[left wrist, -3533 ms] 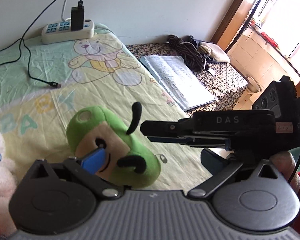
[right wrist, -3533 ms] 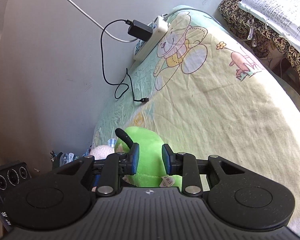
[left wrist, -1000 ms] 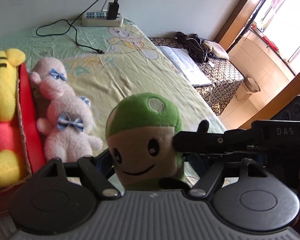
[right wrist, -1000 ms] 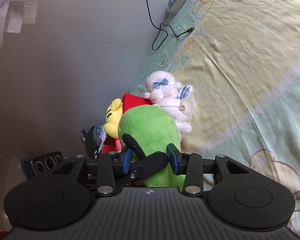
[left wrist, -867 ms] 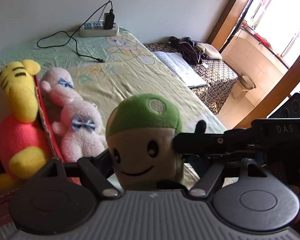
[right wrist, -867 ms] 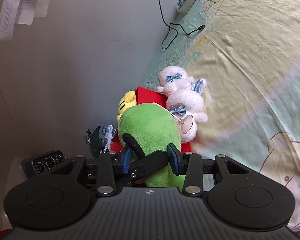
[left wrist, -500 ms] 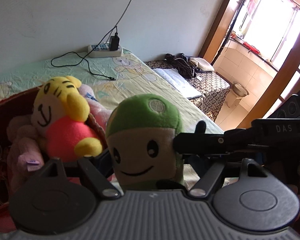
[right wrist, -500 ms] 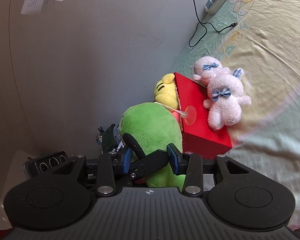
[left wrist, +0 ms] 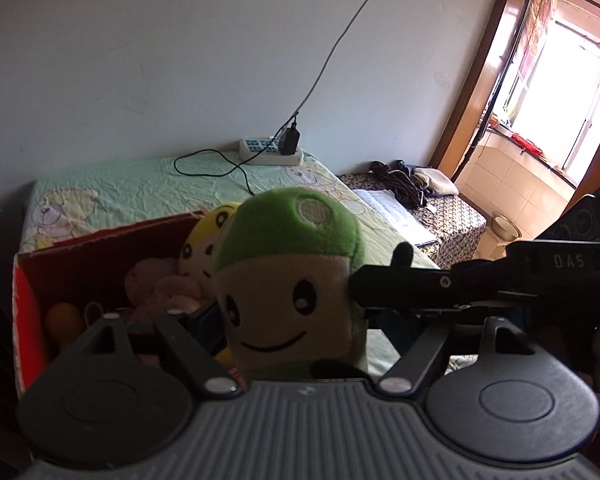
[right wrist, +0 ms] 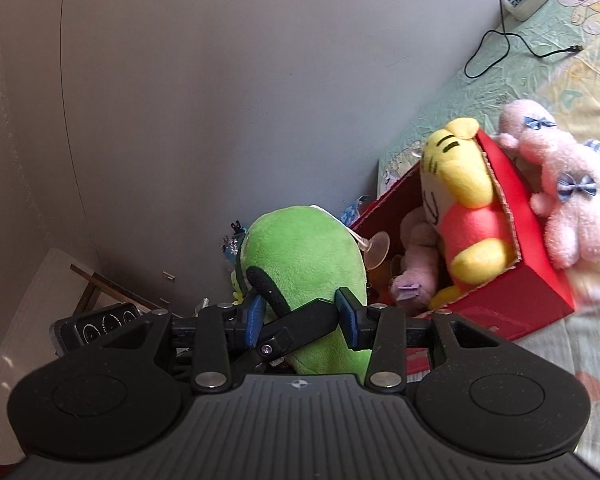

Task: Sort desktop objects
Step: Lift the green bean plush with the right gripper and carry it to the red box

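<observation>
On the bed (left wrist: 148, 188) sits your red box (right wrist: 532, 280), holding a yellow plush (right wrist: 460, 200), pink plush (right wrist: 572, 184) against its outer wall. Above its near end, both your left gripper (left wrist: 288, 320) and right gripper (right wrist: 302, 316) have jaws closed on the green plush (left wrist: 288, 264).

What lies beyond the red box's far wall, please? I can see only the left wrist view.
Observer: Outside it, pink plush bears with blue bows lie on the sheet against the red box.
Operator: Does anything hang off the back of the green plush toy?
Observer: Yes, a clear suction cup hangs from it on a thread.
Operator: Is the right gripper holding the toy?
Observer: Yes, both of its blue pads press the toy's sides.
</observation>
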`<state>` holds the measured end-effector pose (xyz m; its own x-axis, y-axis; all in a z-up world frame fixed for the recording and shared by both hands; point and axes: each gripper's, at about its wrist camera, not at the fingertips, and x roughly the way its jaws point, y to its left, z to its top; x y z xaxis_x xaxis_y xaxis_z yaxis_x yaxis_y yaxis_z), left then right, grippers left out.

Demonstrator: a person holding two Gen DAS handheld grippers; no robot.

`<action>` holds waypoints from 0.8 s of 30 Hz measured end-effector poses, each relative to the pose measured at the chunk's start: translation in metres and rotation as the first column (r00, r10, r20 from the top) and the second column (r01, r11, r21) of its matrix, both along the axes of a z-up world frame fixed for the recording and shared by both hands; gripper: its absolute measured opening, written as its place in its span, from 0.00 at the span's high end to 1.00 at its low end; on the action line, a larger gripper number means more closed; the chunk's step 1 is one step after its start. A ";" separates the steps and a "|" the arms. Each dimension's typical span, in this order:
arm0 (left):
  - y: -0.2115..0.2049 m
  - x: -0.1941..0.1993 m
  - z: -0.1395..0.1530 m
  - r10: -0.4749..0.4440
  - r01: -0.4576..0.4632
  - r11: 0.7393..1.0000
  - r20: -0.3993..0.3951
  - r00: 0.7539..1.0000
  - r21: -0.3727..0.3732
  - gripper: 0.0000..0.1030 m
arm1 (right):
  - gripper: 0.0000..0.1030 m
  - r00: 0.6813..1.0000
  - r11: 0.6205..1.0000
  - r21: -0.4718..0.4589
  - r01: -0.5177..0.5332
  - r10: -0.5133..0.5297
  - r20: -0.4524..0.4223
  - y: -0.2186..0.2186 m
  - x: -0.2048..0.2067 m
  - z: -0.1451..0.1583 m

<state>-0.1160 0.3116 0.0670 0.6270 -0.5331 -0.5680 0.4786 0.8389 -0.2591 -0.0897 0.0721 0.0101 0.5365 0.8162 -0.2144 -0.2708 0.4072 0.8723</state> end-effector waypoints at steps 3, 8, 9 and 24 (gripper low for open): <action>0.017 0.004 0.006 0.033 -0.033 0.999 0.017 0.999 -0.001 0.24 | 0.59 1.000 1.000 0.002 -0.022 0.022 0.020 0.016 0.011 0.004; 0.040 0.018 0.010 0.069 -0.069 0.998 0.025 0.997 -0.002 0.24 | 0.58 0.999 0.999 -0.004 -0.036 0.036 0.040 0.039 0.027 0.008; 0.043 0.020 0.010 0.075 -0.075 0.997 0.027 0.997 0.003 0.23 | 0.58 0.998 0.999 -0.005 -0.037 0.037 0.041 0.043 0.030 0.008; 0.083 0.070 -0.029 0.114 -0.112 0.993 -0.055 0.992 0.029 0.23 | 0.58 0.999 1.000 -0.020 -0.014 0.013 -0.034 0.078 0.067 -0.026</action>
